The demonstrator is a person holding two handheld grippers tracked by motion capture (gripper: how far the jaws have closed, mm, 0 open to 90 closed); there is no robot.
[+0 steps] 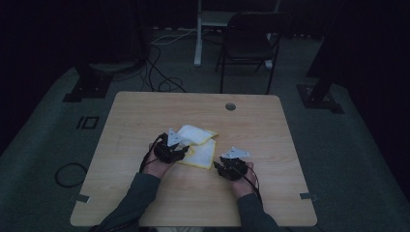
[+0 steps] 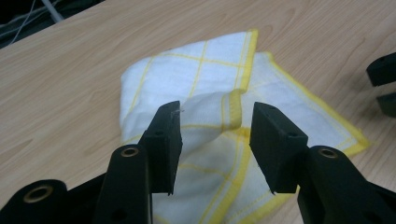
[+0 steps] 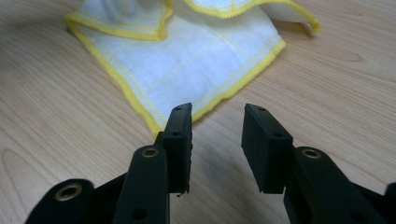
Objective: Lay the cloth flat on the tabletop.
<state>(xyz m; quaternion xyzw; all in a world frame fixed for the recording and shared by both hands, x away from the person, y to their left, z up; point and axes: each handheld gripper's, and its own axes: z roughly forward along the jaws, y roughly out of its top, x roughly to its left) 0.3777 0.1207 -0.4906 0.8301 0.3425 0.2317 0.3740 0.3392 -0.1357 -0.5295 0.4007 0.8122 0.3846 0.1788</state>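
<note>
A white cloth with yellow edging and a yellow grid [image 1: 200, 145] lies crumpled and partly folded on the wooden table [image 1: 145, 111]. My left gripper [image 1: 183, 150] is at the cloth's left side. In the left gripper view it [image 2: 215, 123] is open, and a raised fold of the cloth [image 2: 210, 70] stands between its jaws without being pinched. My right gripper [image 1: 220, 164] is low at the cloth's near right corner. In the right gripper view it [image 3: 215, 126] is open over bare wood, with the cloth's corner [image 3: 196, 60] just ahead of its left jaw.
A round cable hole [image 1: 230, 106] sits near the table's far edge. A dark folding chair [image 1: 249, 43] and cables [image 1: 159, 72] are on the floor beyond. The other gripper's jaws [image 2: 384, 84] show at the right edge of the left gripper view.
</note>
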